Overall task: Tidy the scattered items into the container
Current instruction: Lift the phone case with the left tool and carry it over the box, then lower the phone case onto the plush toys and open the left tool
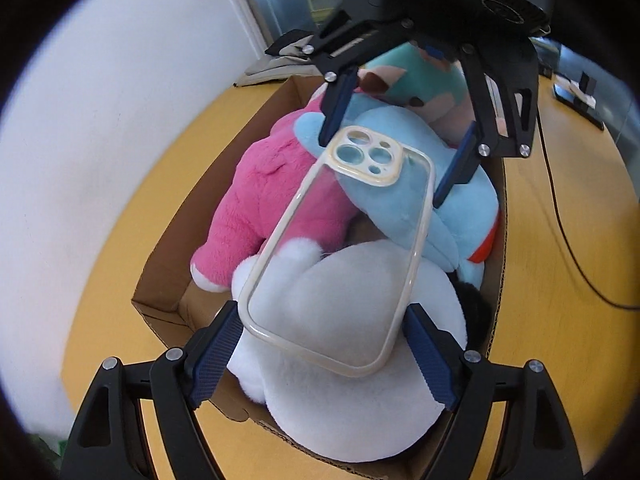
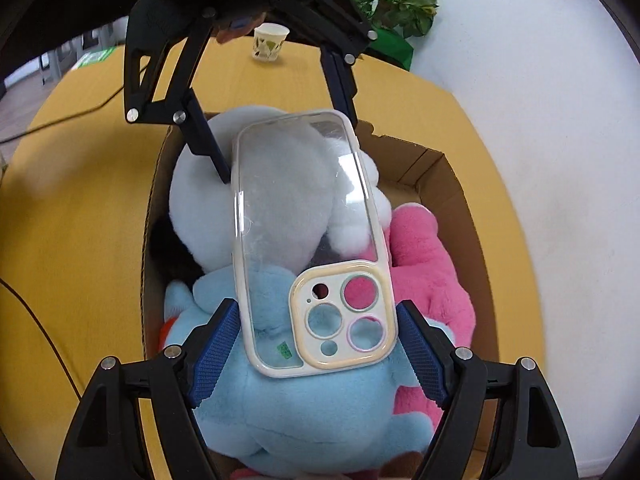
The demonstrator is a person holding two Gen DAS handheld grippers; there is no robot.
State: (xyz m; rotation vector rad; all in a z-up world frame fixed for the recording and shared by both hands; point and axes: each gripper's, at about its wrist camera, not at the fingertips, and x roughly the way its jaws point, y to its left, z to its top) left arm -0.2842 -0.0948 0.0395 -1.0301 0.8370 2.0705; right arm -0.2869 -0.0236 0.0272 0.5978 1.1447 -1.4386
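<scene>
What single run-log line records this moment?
held: phone case | left tool: gripping | right tool: gripping | below: cardboard box of plush toys

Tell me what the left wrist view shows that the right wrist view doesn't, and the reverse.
Left wrist view only: a teal plush at the box's far end and dark devices on the table beyond.

Right wrist view only: a paper cup and a leafy plant behind the table.

Both: the clear phone case gripped at opposite ends by the left gripper and right gripper, above the cardboard box holding the white plush, blue plush and pink plush.
</scene>
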